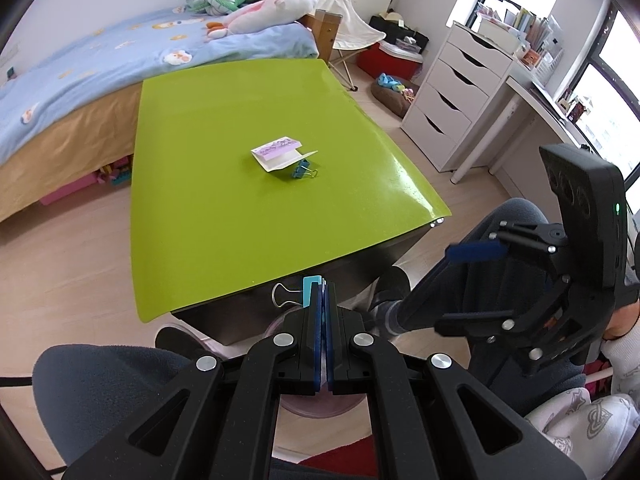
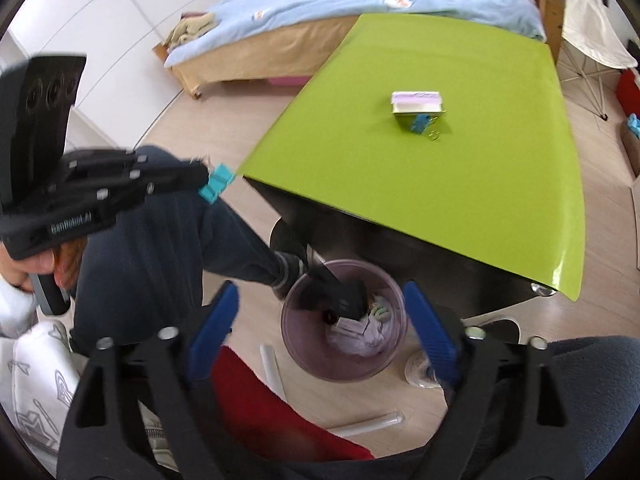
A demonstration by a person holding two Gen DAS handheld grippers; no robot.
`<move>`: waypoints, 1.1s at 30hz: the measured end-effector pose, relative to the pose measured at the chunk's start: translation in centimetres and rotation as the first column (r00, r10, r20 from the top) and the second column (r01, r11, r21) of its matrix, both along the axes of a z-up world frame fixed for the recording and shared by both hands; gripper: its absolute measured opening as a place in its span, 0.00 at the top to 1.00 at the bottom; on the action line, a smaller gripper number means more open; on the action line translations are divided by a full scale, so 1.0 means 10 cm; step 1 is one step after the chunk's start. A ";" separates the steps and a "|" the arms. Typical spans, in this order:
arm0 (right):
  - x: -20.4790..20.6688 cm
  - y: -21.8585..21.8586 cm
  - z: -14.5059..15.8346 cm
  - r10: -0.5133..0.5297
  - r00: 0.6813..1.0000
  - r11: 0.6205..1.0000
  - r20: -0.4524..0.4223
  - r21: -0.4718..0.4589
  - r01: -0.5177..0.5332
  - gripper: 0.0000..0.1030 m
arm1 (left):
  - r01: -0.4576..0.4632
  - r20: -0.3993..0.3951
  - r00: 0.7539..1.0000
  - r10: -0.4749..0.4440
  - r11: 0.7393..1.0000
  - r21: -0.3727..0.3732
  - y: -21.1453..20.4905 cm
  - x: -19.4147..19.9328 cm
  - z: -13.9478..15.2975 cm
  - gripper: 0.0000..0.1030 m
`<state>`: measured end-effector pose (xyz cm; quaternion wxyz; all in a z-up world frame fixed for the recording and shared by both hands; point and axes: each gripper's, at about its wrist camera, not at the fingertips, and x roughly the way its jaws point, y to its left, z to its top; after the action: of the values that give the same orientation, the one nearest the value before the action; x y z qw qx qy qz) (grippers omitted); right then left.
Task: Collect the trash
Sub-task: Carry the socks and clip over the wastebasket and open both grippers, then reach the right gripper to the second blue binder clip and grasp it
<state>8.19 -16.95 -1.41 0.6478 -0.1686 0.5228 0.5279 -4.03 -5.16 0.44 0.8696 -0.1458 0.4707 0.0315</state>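
My left gripper (image 1: pixel 323 296) is shut on a light blue binder clip (image 1: pixel 310 290), held just past the near edge of the green table (image 1: pixel 224 208). A small folded paper packet (image 1: pixel 280 152) and a darker blue binder clip (image 1: pixel 302 171) lie mid-table. My right gripper (image 2: pixel 324 328) stands wide open, blue pads (image 2: pixel 216 320) apart, directly above a translucent purple bin (image 2: pixel 296 344) on the floor. A black object (image 2: pixel 340 296) sits in the bin's mouth over crumpled white paper (image 2: pixel 372 340). Nothing is between the right jaws.
A bed with a blue cover (image 1: pixel 80 68) runs along the table's far side. White drawers (image 1: pixel 448 92) and a desk stand to the right. The person's legs in dark trousers (image 2: pixel 160 248), a red cloth (image 2: pixel 272 412) and clear tubes (image 2: pixel 272 368) surround the bin.
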 end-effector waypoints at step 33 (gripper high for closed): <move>0.31 -0.24 0.15 -0.172 0.985 0.985 0.027 0.032 0.171 0.04 | -0.025 -0.018 1.000 0.026 1.000 0.002 -0.06 0.12 -0.14 0.07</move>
<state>11.31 -19.37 0.05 0.7010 -0.1209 0.5177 0.4753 -2.79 -5.73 -0.96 0.8649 -0.1508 0.4767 0.0443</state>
